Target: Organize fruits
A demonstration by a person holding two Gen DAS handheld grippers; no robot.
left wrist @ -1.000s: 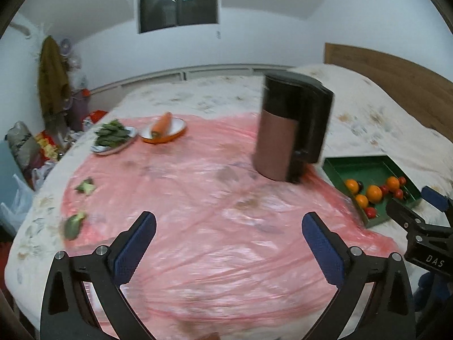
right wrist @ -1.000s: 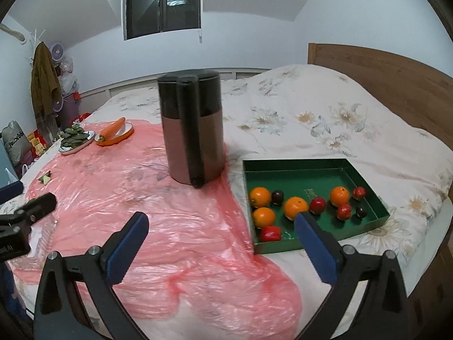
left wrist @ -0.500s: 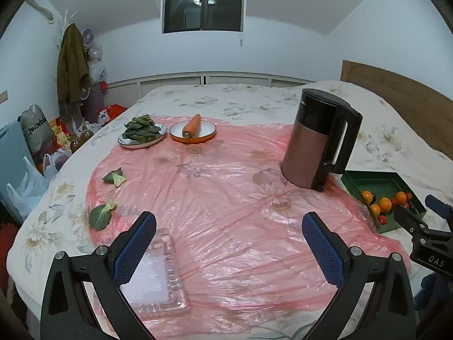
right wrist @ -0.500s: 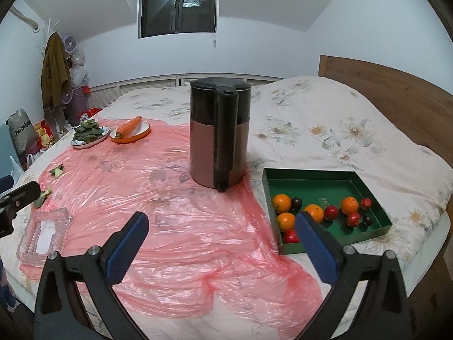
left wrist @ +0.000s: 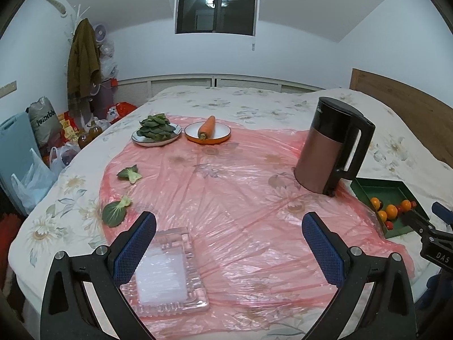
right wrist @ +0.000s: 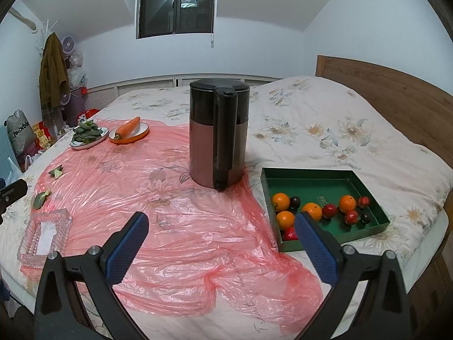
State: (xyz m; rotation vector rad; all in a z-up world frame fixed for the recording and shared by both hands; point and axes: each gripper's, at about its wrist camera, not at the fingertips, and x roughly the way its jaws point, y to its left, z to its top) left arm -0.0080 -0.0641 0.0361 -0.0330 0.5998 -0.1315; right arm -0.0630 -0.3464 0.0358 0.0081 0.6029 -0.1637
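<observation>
Jaws of the left gripper (left wrist: 228, 243) are seen spread wide apart with nothing held between them. Under the left-hand jaw a clear glass tray (left wrist: 167, 277) is seen lying on the pink plastic sheet (left wrist: 232, 198) that is spread over the bed (left wrist: 254, 99). Far ahead, a plate of green leaves (left wrist: 156, 132) and a carrot on a plate (left wrist: 207, 131) are seen side by side. To the right stands a kettle (left wrist: 331, 147), and past it a green box (left wrist: 388, 195) with the fruits is seen.

Jaws of the right gripper (right wrist: 221, 239) are spread wide too, and nothing is held. The green box (right wrist: 317, 178) is found just past the right-hand jaw, with oranges (right wrist: 281, 201) and small red fruits (right wrist: 329, 210) lying loose inside. The kettle (right wrist: 218, 136) stands straight ahead.
</observation>
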